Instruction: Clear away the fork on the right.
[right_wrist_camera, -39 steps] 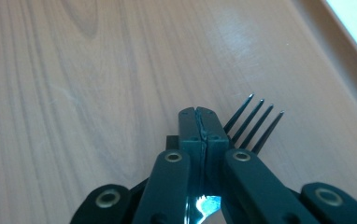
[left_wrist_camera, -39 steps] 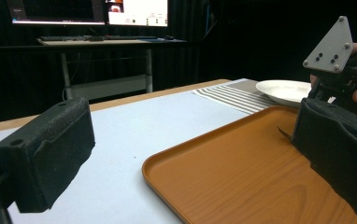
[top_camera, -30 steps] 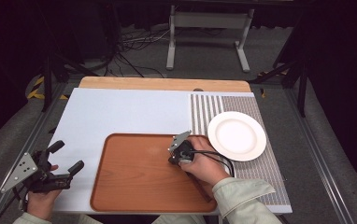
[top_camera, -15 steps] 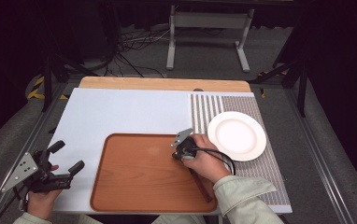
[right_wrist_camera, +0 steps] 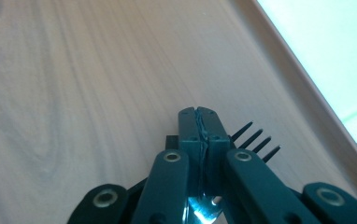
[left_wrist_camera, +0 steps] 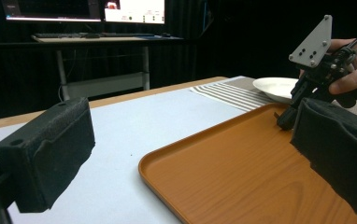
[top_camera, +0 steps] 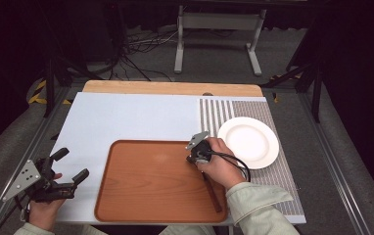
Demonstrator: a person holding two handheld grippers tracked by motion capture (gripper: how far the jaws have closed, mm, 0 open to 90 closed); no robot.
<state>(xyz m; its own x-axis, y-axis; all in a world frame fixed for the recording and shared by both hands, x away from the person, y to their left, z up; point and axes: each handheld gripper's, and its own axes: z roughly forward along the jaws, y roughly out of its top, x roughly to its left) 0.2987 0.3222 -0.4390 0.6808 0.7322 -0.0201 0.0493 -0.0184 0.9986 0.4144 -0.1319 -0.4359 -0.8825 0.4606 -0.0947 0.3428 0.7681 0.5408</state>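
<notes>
My right gripper (top_camera: 192,157) points down at the right part of the brown wooden tray (top_camera: 141,196). In the right gripper view its jaws (right_wrist_camera: 200,123) are pressed together on a fork, whose dark tines (right_wrist_camera: 253,137) stick out to one side just above the tray floor. The left gripper view shows that gripper (left_wrist_camera: 284,121) tip-down on the tray in a person's hand. My left gripper (top_camera: 72,164) is held at the table's front left corner, off the tray, with its black pads (left_wrist_camera: 50,149) wide apart and nothing between them.
A white plate (top_camera: 247,142) sits on a striped placemat (top_camera: 273,186) right of the tray. A thin dark stick (top_camera: 213,193) lies on the tray under the right forearm. A pale blue mat (top_camera: 126,117) covers the table, with a wooden strip (top_camera: 170,88) along the far edge.
My right gripper has edged slightly toward the plate, staying shut. The left gripper has kept still.
</notes>
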